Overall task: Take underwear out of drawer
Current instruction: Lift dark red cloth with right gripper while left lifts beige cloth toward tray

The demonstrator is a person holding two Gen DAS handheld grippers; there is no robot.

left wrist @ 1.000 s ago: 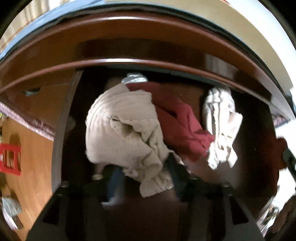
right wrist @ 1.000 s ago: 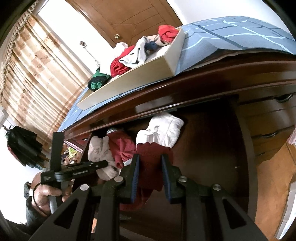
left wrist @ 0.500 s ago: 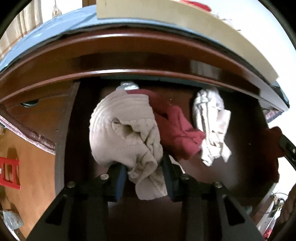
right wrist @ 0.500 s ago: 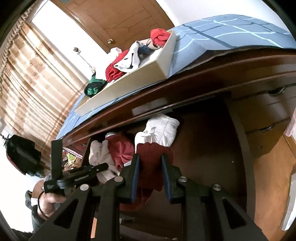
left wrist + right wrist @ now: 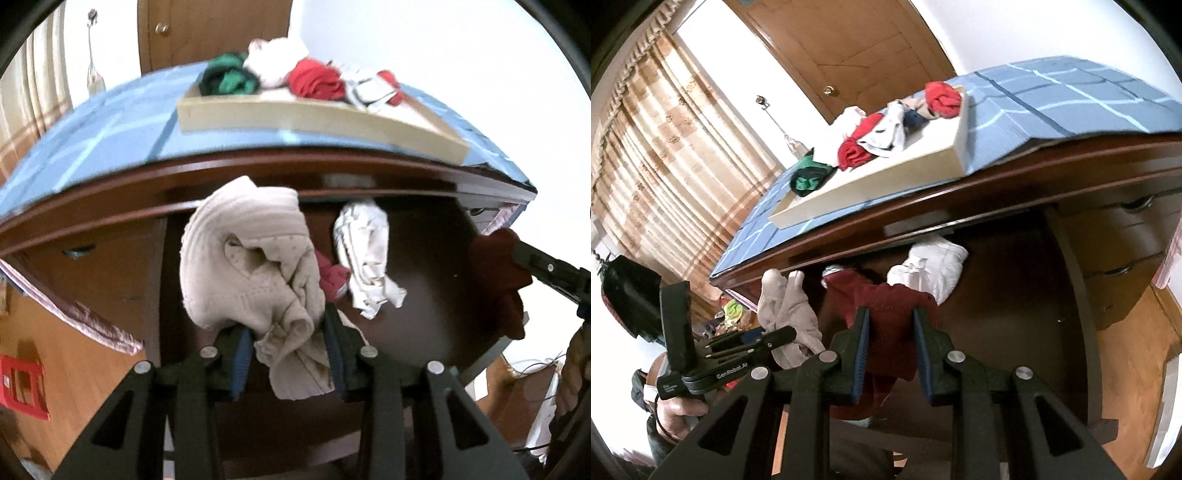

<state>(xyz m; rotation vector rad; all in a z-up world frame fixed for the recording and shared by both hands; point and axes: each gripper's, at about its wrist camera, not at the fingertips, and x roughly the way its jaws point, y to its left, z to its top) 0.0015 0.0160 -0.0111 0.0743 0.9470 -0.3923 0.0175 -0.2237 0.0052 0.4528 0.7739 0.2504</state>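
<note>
Left gripper (image 5: 286, 354) clamped on a beige knit garment (image 5: 251, 266), which bulges above the jaws and hangs in a tail below them; right gripper (image 5: 889, 350) clamped on a dark red garment (image 5: 886, 317), likewise draped over and under its blue pads (image 5: 861, 354). Both pieces appear lifted just in front of the open drawer (image 5: 1015, 317) of the dark wooden dresser (image 5: 1052, 173). Within the drawer a white garment (image 5: 931, 269) and a red piece (image 5: 332, 277) lie near the back, close under the dresser's top edge. On the blue checked cloth (image 5: 1071, 99) above stands a cream tray (image 5: 886, 177) already holding assorted underwear, judged the likely destination.

Risks, as judged: each grip takes only a fold of soft fabric, so a quick swing could let a piece slip free; the beige tail hangs near the red piece and might drag it out; a trailing end could snag the overhanging dresser edge on the way up; the two grippers, held near one another, could collide
</note>
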